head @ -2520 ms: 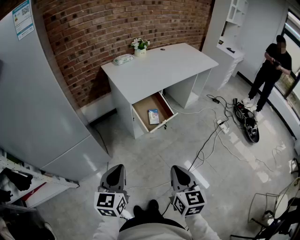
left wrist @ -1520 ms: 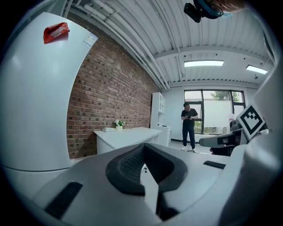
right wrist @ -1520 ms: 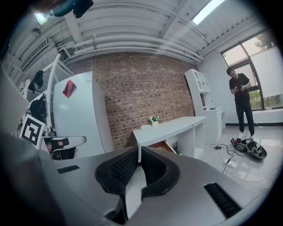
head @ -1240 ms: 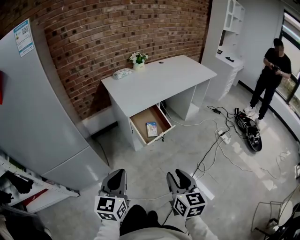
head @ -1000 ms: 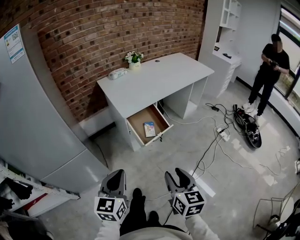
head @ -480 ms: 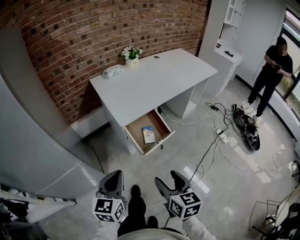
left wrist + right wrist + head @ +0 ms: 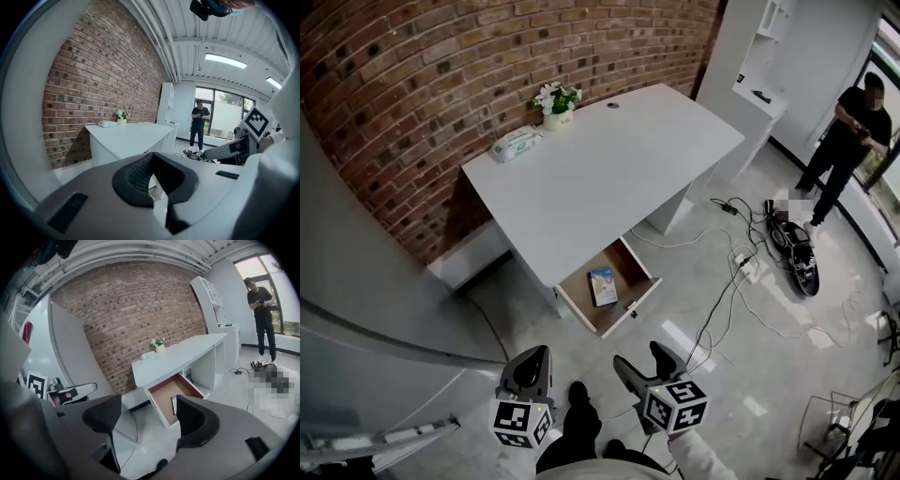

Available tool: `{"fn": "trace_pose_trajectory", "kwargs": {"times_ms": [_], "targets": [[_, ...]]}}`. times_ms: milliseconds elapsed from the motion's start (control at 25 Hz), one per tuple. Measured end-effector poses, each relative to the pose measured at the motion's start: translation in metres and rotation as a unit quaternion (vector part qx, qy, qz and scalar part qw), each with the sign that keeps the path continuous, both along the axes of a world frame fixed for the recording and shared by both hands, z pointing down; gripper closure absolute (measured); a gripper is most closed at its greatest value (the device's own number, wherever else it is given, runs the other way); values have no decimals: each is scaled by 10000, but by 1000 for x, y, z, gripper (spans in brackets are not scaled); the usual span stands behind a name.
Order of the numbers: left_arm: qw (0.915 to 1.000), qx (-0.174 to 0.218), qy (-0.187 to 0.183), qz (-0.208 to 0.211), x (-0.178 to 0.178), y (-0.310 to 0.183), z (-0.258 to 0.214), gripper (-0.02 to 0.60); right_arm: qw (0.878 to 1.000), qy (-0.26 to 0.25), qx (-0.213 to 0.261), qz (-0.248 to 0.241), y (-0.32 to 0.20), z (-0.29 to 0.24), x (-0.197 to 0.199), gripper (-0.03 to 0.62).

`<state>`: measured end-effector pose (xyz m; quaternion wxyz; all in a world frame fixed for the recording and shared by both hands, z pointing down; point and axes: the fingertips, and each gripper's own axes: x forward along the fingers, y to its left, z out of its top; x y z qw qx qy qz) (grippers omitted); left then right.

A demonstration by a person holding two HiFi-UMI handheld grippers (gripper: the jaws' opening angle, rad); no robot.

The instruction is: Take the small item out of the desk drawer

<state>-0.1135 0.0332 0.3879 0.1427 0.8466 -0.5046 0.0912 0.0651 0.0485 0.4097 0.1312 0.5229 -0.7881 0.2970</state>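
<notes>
The white desk (image 7: 609, 159) stands against the brick wall with its drawer (image 7: 628, 302) pulled out. A small blue-and-white box (image 7: 602, 286) lies flat on the drawer's brown bottom. Both grippers hang low over the floor, short of the drawer. My left gripper (image 7: 529, 367) is shut, and its pads meet with nothing in them in the left gripper view (image 7: 152, 180). My right gripper (image 7: 642, 361) is open; its jaws have just been opening and nothing is between them. In the right gripper view, the drawer (image 7: 161, 401) and the box (image 7: 173, 404) show beyond the gripper's (image 7: 147, 417) spread pads.
A flower pot (image 7: 554, 99) and a tissue pack (image 7: 514, 142) sit at the desk's back edge. Cables and a power strip (image 7: 741, 264) trail over the floor right of the drawer. A person in black (image 7: 855, 141) stands far right. A grey cabinet (image 7: 356, 309) rises at left.
The desk and open drawer have come closer in the head view. The right gripper's jaws have spread apart. The left gripper stays shut.
</notes>
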Motion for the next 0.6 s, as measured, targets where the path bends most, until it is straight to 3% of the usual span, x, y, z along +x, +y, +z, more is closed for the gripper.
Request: {"fn": "trace_pose_trajectory", "kwargs": {"times_ms": [320,600], "targets": [[9995,-155,3,290,-3,-67,18,566,9987,43,-351,371,-66,30,-4,223],[9989,-310,-12,357,7,-84,61,566,9971,181,-664,330,-91,87,-10,223]]}}
